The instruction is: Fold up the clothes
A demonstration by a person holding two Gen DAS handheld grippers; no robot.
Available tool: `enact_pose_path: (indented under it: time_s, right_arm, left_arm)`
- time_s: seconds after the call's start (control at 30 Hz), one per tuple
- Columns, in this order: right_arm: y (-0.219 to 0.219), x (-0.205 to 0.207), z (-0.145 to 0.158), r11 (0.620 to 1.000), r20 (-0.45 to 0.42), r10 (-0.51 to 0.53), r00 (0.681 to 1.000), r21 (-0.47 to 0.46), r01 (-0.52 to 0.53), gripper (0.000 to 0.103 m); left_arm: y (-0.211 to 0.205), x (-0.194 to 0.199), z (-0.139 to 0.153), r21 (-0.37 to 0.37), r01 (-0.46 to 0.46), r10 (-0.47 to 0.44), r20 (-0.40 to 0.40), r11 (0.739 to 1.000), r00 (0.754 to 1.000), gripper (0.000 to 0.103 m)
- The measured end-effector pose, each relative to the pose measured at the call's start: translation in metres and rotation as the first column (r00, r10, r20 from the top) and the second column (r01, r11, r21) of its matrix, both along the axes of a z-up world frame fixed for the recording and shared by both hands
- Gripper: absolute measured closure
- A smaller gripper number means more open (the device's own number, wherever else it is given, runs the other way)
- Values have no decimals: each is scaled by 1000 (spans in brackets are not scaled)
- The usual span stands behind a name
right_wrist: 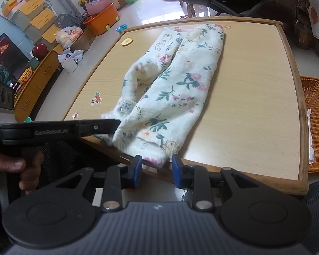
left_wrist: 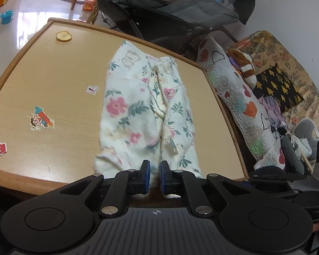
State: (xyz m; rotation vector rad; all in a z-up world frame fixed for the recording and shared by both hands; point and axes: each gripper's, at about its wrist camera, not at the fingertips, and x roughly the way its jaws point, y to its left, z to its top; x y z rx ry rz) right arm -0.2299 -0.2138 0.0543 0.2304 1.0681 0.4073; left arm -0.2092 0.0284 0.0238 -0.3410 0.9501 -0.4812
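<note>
A white floral garment [left_wrist: 138, 110] [right_wrist: 176, 85] lies folded into a long strip on the wooden table [left_wrist: 53, 80] [right_wrist: 255, 116], and its near end hangs over the front edge. My left gripper [left_wrist: 155, 176] is at the near left corner, its blue pads a narrow gap apart with cloth between them. In the right wrist view it comes in from the left [right_wrist: 117, 125], tip on that corner. My right gripper [right_wrist: 157, 170] stands open, its pads on either side of the near right corner without pressing on it. A white label [right_wrist: 127, 106] shows on the fold.
Stickers [left_wrist: 40, 119] and a yellow disc [left_wrist: 63, 36] [right_wrist: 127, 41] lie on the table left of the garment. An orange wicker basket [right_wrist: 316, 123] stands to the right. A dark stroller [left_wrist: 170, 17] and a heart-patterned quilt [left_wrist: 234, 97] are behind. A hand [right_wrist: 12, 165] holds the left gripper.
</note>
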Motion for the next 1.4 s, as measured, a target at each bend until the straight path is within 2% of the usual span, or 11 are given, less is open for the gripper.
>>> enact_pose_path:
  time_s: [0.2, 0.37, 0.43, 0.47, 0.5, 0.63, 0.83, 0.9, 0.97, 1.07, 1.4]
  right_arm:
    - [-2, -1, -1, 1000, -2, -4, 1000, 6, 4, 73]
    - [-2, 0, -1, 1000, 0, -5, 1000, 6, 5, 73]
    - [-2, 0, -1, 1000, 0, -4, 1000, 4, 4, 73]
    - [-2, 0, -1, 1000, 0, -3, 1000, 3, 3, 73]
    - [-2, 0, -1, 1000, 0, -2, 1000, 2, 2, 73]
    - [-2, 0, 0, 1000, 1, -1, 1000, -2, 1, 73]
    - [-4, -1, 0, 1000, 0, -9, 1000, -4, 9, 73]
    - [-4, -1, 0, 1000, 1, -12, 1000, -7, 12, 73]
    - [-5, -2, 0, 1000, 3, -13, 1000, -6, 13, 73]
    - [-6, -2, 1, 1000, 6, -18, 1000, -6, 18, 73]
    - [-6, 36, 33, 999, 101, -45, 994, 20, 43, 73]
  left_arm:
    - [10, -10, 10, -14, 25, -25, 25, 1000, 999, 86]
    - [32, -9, 22, -4, -44, 44, 97, 999, 994, 83]
    - [41, -4, 23, 26, -95, 92, 104, 995, 990, 65]
    - [45, 0, 21, 38, -125, 121, 89, 991, 989, 45]
    - [48, 3, 18, 47, -151, 147, 71, 987, 987, 41]
    - [51, 13, 11, 27, -153, 153, 0, 988, 988, 41]
    - [37, 12, 0, 23, -83, 82, 14, 996, 996, 44]
    - [34, 13, -6, 27, -65, 65, 2, 998, 998, 67]
    - [33, 13, -10, 18, -50, 50, -4, 999, 999, 81]
    - [31, 15, -13, 19, -35, 35, -5, 999, 999, 89]
    - [28, 3, -1, 35, -9, 7, 38, 999, 999, 91]
